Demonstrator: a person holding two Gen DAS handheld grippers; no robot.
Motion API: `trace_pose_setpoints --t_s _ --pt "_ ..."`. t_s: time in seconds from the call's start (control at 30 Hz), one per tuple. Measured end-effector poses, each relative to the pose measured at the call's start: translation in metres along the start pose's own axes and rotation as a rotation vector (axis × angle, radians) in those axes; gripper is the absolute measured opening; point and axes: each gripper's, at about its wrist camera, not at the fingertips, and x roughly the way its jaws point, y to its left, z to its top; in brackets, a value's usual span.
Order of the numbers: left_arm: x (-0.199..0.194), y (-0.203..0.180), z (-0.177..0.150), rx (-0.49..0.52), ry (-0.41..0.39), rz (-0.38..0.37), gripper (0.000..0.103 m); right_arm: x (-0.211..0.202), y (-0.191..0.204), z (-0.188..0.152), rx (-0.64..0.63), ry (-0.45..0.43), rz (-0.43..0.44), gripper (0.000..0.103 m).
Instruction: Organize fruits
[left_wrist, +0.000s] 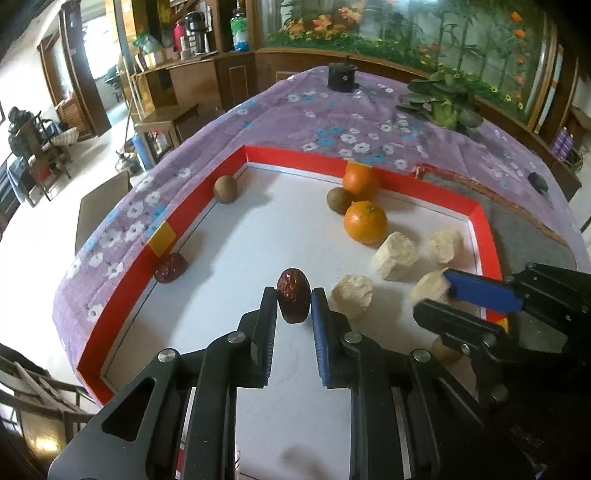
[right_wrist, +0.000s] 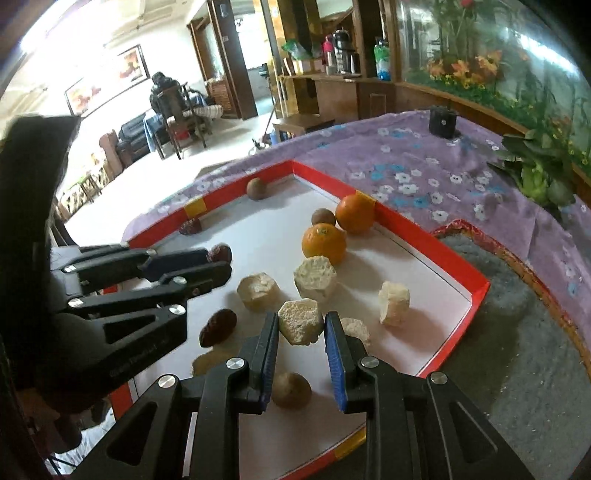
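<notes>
Closest to me, a brown kiwi (right_wrist: 291, 389) and a dark date (right_wrist: 218, 326) lie at the near end of the red-rimmed tray (left_wrist: 122, 291), under and beside the two tools. The right gripper (right_wrist: 301, 328) has its fingers (right_wrist: 334, 354) clamped on a pale chunk (right_wrist: 298, 320), which looks lifted a little off the white floor, probably so it can be carried to others of its kind; I cannot say for sure that it is clear of the surface. A smaller pale piece (right_wrist: 356, 329) sits just beside the right finger. The left gripper (left_wrist: 293, 304) has its fingers (left_wrist: 267, 325) closed on a date (left_wrist: 293, 295), held upright by its sides, which seems the sure way to take such a small wrinkled thing. Beyond them three more pale chunks (left_wrist: 394, 256) lie loosely near each other, so I judge the sorting to be only partly done. Past these an orange (left_wrist: 365, 222) touches a kiwi (left_wrist: 339, 200), with a second orange (left_wrist: 360, 180) against the far rim; that corner may be where the round fruit collects. Along the left rim another date (left_wrist: 170, 267) rests against the wall, and a lone kiwi (left_wrist: 225, 189) sits farther up it, both well apart from their like. The tray lies on a purple flowered cloth (left_wrist: 314, 114) over the desk, with a leafy plant (left_wrist: 443, 99) beyond.
</notes>
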Motion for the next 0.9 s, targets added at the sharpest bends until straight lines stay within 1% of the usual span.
trace_pose_setpoints --t_s 0.03,0.07,0.1,0.17,0.23,0.3,0.37,0.57,0.6,0.77,0.83,0.87,0.9 --pt "0.001 0.000 -0.001 -0.001 0.003 0.008 0.021 -0.001 0.000 -0.001 0.006 0.000 0.008 0.035" --pt "0.002 0.001 -0.001 -0.003 0.007 0.012 0.031 -0.002 0.000 -0.001 0.013 -0.004 0.013 0.038" --pt "0.004 0.002 -0.001 -0.009 0.012 0.012 0.046 -0.005 0.000 -0.002 0.016 -0.011 0.015 0.038" --pt "0.002 0.004 -0.002 -0.030 -0.003 0.010 0.057 -0.008 0.002 -0.004 0.015 -0.014 0.011 0.038" --pt "-0.002 0.005 -0.004 -0.037 -0.025 0.022 0.057 -0.012 0.003 -0.008 0.013 -0.023 0.000 0.038" --pt "-0.007 0.005 -0.005 -0.047 -0.046 0.026 0.063 -0.019 0.003 -0.012 0.016 -0.037 -0.013 0.038" --pt "-0.012 0.004 -0.006 -0.054 -0.064 0.031 0.066 -0.028 0.003 -0.017 0.025 -0.064 -0.031 0.039" --pt "-0.034 -0.003 -0.012 -0.035 -0.122 0.077 0.066 -0.055 -0.001 -0.031 0.056 -0.146 -0.084 0.050" --pt "-0.039 -0.005 -0.013 -0.032 -0.135 0.083 0.066 -0.059 -0.002 -0.033 0.063 -0.156 -0.093 0.050" --pt "-0.059 -0.011 -0.015 -0.031 -0.174 0.075 0.066 -0.075 -0.007 -0.042 0.085 -0.181 -0.126 0.051" --pt "-0.064 -0.015 -0.015 -0.027 -0.183 0.072 0.066 -0.079 -0.008 -0.045 0.093 -0.194 -0.119 0.051" --pt "-0.067 -0.017 -0.014 -0.026 -0.187 0.075 0.066 -0.081 -0.008 -0.047 0.096 -0.198 -0.115 0.053" --pt "-0.069 -0.019 -0.014 -0.025 -0.192 0.075 0.066 -0.084 -0.009 -0.049 0.099 -0.205 -0.111 0.057"
